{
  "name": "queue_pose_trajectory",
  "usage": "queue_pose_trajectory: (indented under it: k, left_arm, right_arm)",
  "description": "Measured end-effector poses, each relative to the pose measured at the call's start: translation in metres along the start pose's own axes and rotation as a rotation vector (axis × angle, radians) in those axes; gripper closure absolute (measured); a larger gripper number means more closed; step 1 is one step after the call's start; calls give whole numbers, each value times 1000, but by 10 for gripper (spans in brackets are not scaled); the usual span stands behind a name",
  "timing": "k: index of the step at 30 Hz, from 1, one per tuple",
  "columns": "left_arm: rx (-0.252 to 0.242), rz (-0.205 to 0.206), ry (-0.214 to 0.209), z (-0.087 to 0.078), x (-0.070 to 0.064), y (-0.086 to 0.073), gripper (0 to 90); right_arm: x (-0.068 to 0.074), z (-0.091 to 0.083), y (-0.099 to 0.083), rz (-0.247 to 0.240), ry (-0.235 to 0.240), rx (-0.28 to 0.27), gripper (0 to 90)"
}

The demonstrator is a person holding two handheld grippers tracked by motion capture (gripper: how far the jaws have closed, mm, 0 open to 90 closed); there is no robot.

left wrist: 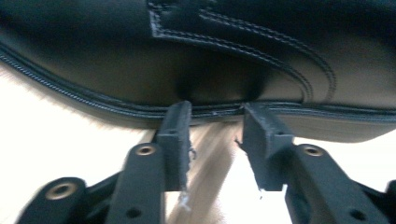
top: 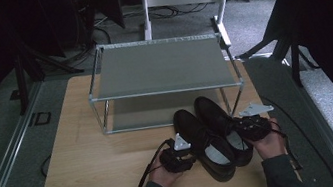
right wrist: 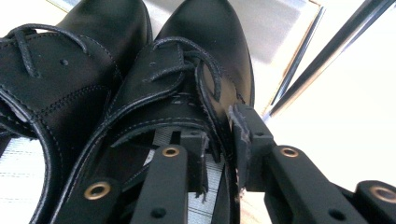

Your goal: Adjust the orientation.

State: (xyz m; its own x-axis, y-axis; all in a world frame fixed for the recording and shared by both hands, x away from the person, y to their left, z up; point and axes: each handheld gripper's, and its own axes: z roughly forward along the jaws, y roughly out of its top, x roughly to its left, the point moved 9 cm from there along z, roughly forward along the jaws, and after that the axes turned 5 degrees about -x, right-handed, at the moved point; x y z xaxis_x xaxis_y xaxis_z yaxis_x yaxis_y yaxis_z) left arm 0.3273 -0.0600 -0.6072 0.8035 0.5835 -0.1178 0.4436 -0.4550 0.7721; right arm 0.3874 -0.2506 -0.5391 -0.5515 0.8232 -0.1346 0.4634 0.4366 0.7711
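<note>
Two shoes point(top: 212, 137) sit side by side on the table point(top: 89, 161), just in front of the rack point(top: 160, 69).

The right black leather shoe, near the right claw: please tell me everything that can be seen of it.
The right black leather lace-up shoe looks smooth and slightly shiny, with stitched seams, thin black laces and a pale insole. It stands upright on the light wooden table, toe toward the grey metal two-tier rack, pressed side by side against the left black leather shoe. The right claw straddles its outer collar edge, one jaw inside the opening.
</note>
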Motion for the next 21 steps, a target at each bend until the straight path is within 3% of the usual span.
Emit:
queue_pose_trajectory:
  k: [3,12,21]
  left_arm:
    - [1,9,23,-5,3,-2,556]
    - [-35,-17,76,-36,20,-8,548]
    - [-45,-47,124,-59,37,-24,543]
  right_arm:
    - [0,-3,-2,15,-3,4,682]
    - [-2,-27,-8,70,2,-44,586]
    - [3,-47,-5,126,11,-87,567]
